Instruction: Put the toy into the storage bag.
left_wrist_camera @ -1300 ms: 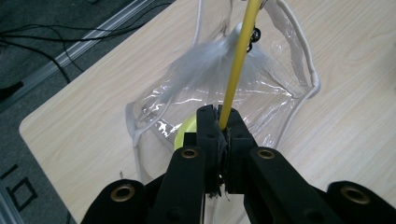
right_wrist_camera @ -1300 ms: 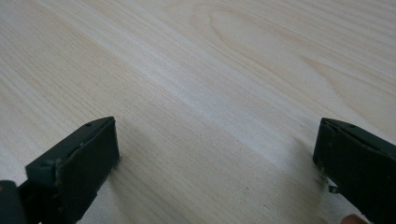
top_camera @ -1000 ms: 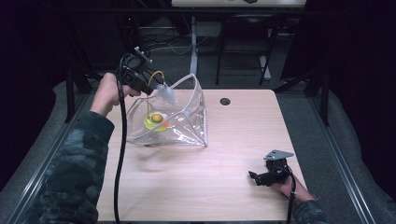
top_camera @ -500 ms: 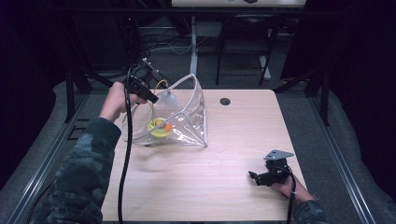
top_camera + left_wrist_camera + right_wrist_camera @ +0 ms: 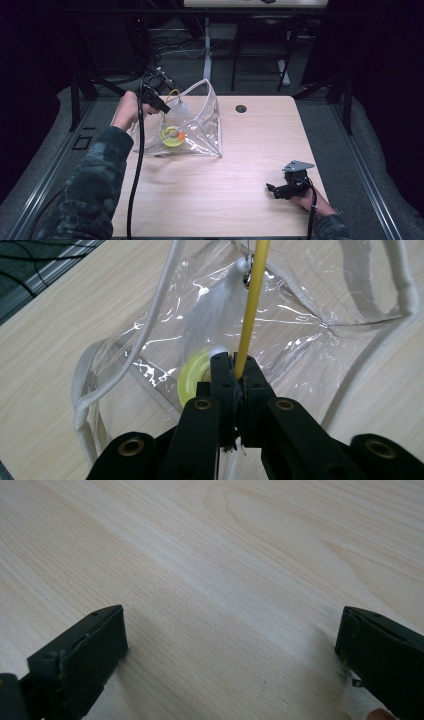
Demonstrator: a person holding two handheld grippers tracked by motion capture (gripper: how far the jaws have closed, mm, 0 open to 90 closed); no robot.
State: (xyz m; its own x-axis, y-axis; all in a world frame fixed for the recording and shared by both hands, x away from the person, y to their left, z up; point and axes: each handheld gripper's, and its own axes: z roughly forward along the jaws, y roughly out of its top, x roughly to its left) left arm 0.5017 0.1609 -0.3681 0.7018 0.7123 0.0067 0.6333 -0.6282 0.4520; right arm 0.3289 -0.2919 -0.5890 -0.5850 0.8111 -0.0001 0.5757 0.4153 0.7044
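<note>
Left of centre in the high view, the left tool pinches a yellow cord over the clear bag, apparently to feed it inside. At the lower right, the right tool rests wide and empty on the surface.

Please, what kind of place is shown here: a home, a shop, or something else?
Probably a lab or recording room, not a home. A plain wooden table stands in a dark space, cables lie on the floor behind it, and a person works with hand-held grippers, the left gripper at a clear bag.
</note>
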